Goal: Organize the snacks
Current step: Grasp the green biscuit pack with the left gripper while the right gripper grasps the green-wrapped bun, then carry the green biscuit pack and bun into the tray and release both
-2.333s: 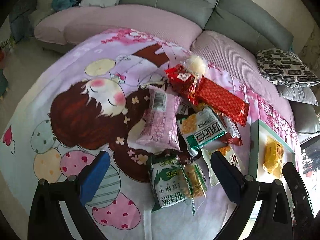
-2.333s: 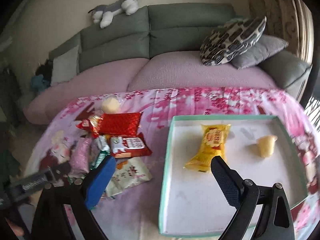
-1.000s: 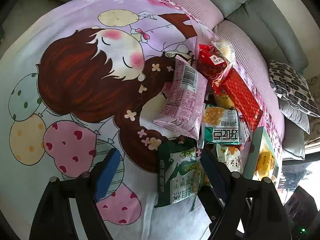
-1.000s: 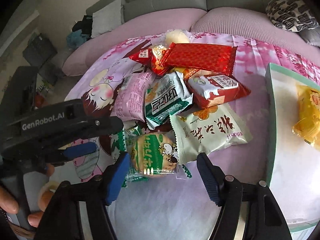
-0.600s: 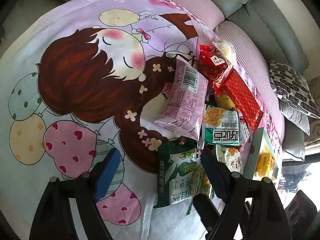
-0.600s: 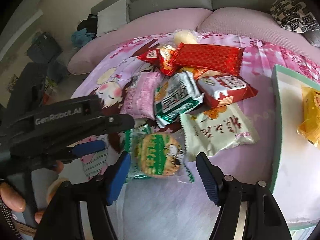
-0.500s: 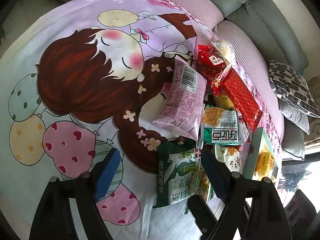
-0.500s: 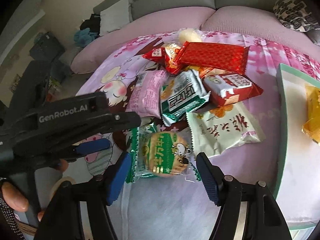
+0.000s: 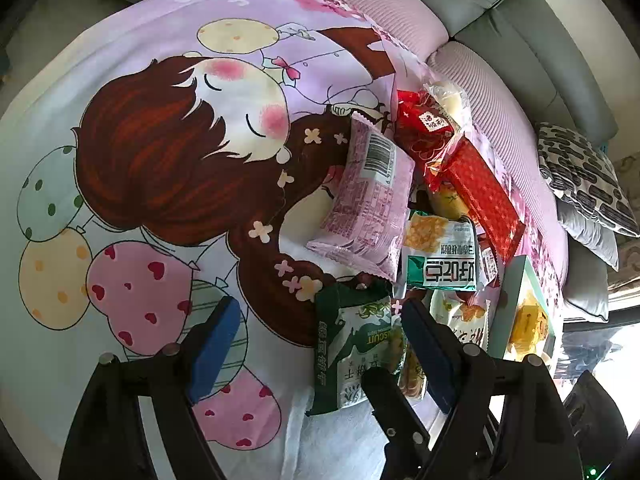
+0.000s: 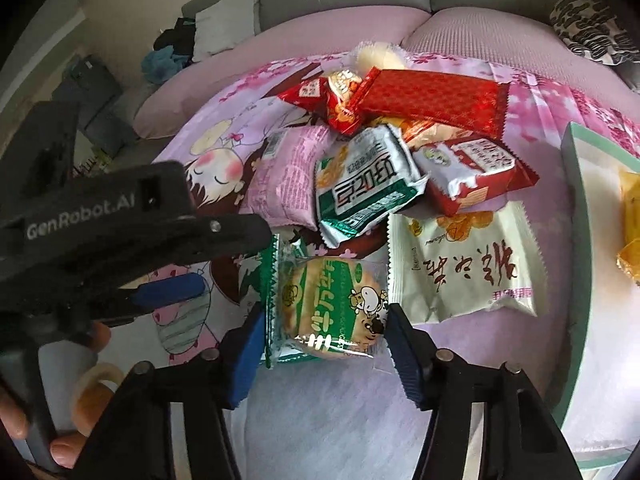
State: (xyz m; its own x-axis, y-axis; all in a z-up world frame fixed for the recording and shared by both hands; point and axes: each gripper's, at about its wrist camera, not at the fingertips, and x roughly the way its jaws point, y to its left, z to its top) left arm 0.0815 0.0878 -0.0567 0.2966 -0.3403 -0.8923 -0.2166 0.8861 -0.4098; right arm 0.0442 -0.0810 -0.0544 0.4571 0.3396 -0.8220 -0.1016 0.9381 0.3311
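- Lowest in the right wrist view, our right gripper (image 10: pixel 326 344) stands wide, a blue pad on either side of the biscuit pack (image 10: pixel 330 312). We cannot tell whether the pads touch it; nothing is clamped.
- That pack sits at lower centre, dead ahead of the right gripper. Its sealed ends point left and right toward the pads, so the long axis seems to run across the gap.
- We judge the right hand nearer: the pack is between its pads, so the coming move is a simple close.
- Our left gripper (image 9: pixel 320 344) is also wide and holds nothing. The green pack (image 9: pixel 354 340) lies just inside its right finger.
- Further up, the white pack (image 10: pixel 464 264) lies right of the biscuit pack, with the pile behind.
- At far right, the tray (image 10: pixel 576 240) holds a yellow pack (image 10: pixel 630 216).
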